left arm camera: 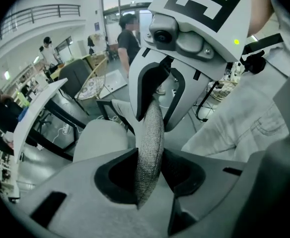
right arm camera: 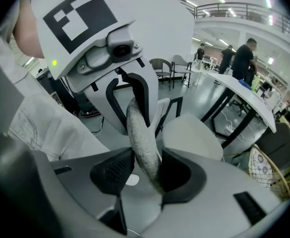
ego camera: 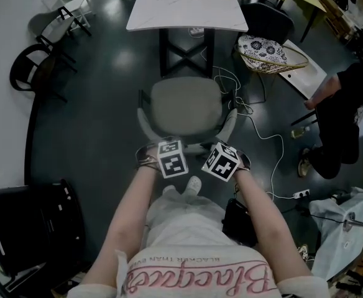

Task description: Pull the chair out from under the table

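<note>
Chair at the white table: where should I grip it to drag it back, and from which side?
Grip the backrest by its top rim from behind and above, on the side away from the table. The rim is thin and padded, so jaws can straddle it, one hold toward each end. The left gripper and right gripper are closed on it this way.

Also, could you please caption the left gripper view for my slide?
The left gripper grips the chair's fabric backrest, right gripper just beyond on the same edge, white table at left.
</note>
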{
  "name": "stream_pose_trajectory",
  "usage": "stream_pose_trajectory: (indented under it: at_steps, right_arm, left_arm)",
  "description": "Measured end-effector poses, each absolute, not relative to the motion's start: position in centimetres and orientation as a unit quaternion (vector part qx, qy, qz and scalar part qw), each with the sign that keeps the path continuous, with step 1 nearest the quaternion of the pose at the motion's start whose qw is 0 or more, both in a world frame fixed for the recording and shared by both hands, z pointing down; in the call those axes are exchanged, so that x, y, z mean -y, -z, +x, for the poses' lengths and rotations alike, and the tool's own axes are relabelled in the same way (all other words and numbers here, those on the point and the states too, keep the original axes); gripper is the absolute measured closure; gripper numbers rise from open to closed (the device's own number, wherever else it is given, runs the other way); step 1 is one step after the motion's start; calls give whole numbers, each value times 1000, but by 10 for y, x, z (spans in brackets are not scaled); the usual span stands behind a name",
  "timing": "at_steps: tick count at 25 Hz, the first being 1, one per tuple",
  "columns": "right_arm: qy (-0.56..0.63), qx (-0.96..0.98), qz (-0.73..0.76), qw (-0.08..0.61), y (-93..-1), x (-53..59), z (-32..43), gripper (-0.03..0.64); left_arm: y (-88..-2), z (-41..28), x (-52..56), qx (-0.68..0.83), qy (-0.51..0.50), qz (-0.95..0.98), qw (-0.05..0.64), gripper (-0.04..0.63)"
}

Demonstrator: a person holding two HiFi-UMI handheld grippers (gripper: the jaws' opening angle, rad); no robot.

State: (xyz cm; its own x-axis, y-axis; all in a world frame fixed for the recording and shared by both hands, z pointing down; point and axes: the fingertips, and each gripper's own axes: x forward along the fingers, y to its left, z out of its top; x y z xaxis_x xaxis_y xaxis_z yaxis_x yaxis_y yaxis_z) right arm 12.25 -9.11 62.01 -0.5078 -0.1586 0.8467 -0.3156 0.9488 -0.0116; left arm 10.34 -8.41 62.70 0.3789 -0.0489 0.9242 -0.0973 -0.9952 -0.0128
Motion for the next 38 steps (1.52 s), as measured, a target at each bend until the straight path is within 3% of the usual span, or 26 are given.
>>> stream_pose_trajectory:
  at_steps: [9, 14, 19, 23, 38]
  right_arm:
    - [-99, 882, 242, 392, -564, 79, 113, 457]
    - [-103, 899, 306, 297, -506, 53, 91, 526]
    - [-96, 903, 362, 212, -452, 26, 73, 574]
    - [-84, 895, 413, 147, -415, 11, 61, 598]
    - [-17, 874, 482, 48, -325, -1, 61, 609]
  left_arm:
    - [-572, 85, 78, 143, -454, 879, -11, 459]
    - [-518, 75, 51, 165, -374, 912, -32, 462]
    - [-467, 67, 23, 198, -274, 940, -31, 563]
    - [-432, 52, 9, 234, -187, 954, -2, 591]
    - [-330, 49, 3, 330, -69, 939, -60, 591]
